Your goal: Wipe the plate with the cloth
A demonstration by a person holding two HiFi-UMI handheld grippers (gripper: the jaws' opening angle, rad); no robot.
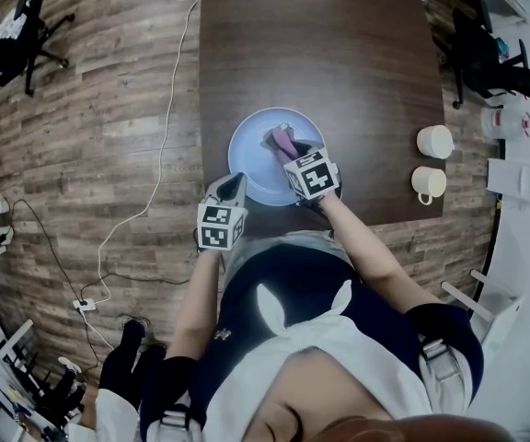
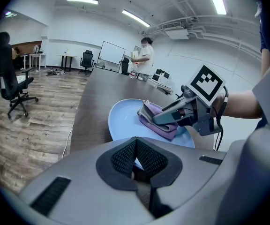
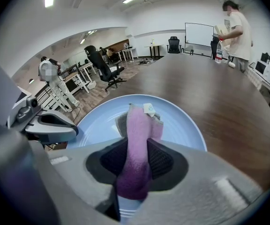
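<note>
Steadying the plate (image 1: 251,145) while the cloth (image 3: 137,125) is pressed onto it for wiping.
The left gripper (image 2: 136,156) has its fingers closed on the plate's near rim, probably to stop it sliding on the counter (image 1: 339,63). The right gripper (image 3: 136,161) tilts steeply down, its fingers clamped on the folded cloth so the free end lies on the plate's middle. The plate is pale blue, round and shallow. The cloth is purple with a grey face and a small white tag.

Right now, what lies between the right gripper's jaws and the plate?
A purple cloth, pinched in the right gripper and resting on the pale blue plate. The right gripper view shows it, with nothing else between.
</note>
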